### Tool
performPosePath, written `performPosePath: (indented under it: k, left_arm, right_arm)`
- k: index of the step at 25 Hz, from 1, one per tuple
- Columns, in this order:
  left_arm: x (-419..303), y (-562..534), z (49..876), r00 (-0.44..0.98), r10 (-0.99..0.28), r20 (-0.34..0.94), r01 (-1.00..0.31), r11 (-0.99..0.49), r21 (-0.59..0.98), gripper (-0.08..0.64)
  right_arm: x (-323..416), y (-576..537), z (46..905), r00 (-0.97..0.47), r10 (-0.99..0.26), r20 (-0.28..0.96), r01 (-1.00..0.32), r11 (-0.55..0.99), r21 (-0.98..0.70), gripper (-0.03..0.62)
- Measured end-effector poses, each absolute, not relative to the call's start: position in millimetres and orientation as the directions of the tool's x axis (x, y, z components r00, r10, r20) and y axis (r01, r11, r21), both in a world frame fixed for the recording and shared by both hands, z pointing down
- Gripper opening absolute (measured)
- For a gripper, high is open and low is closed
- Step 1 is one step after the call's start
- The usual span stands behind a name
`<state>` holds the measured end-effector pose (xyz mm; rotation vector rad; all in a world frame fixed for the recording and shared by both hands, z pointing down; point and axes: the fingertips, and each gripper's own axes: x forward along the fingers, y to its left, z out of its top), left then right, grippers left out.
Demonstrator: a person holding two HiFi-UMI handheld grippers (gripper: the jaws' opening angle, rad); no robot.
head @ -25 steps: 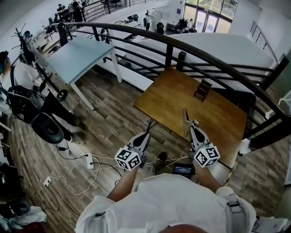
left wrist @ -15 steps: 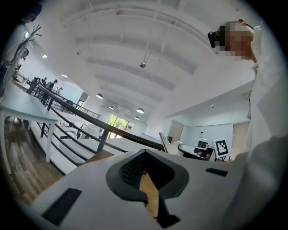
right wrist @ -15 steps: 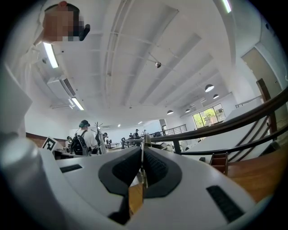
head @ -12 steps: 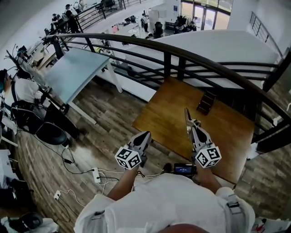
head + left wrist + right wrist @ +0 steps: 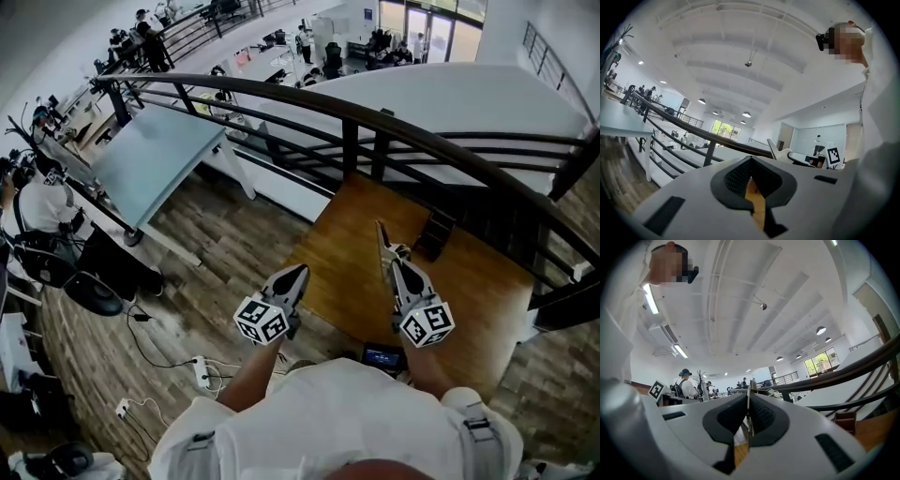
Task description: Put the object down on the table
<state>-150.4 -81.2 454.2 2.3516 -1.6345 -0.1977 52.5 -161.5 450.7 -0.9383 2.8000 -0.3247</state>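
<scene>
My right gripper (image 5: 393, 259) is shut on a thin flat pale piece (image 5: 382, 239) that sticks out past its tips, above the near part of the brown wooden table (image 5: 356, 225). In the right gripper view the thin piece (image 5: 748, 405) shows edge-on between the closed jaws. My left gripper (image 5: 298, 273) hangs left of the table's near edge, over the plank floor, shut with nothing in it. In the left gripper view the jaws meet at the tip of the left gripper (image 5: 750, 160).
A small dark wooden rack (image 5: 437, 233) stands on the table's far side. A curved dark railing (image 5: 356, 108) runs behind the table. A pale blue table (image 5: 150, 155) is at the left; cables and a power strip (image 5: 202, 373) lie on the floor.
The wooden table has drawn nearer and now lies under the right gripper. Both grippers keep the same pose and stay shut; the thin piece is still held.
</scene>
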Motion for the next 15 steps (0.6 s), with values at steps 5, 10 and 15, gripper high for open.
performPosePath:
  k: [5, 10, 15]
  left_arm:
    - [-170, -141, 441, 0.377, -0.926, 0.034, -0.887, -0.350, 0.302, 0.014]
    - [-195, -179, 467, 0.432, -0.901, 0.038, -0.855, -0.395, 0.335, 0.014]
    - [-230, -208, 483, 0.496, -0.868, 0.030, -0.814, -0.452, 0.364, 0.014]
  right_arm:
    - [39, -212, 444, -0.773, -0.630, -0.076, -0.593, 0.759, -0.268, 0.028]
    - [14, -238, 458, -0.743, -0.667, -0.056, -0.630, 0.726, -0.275, 0.028]
    - [-18, -248, 465, -0.691, -0.722, -0.040, -0.683, 0.670, -0.291, 0.028]
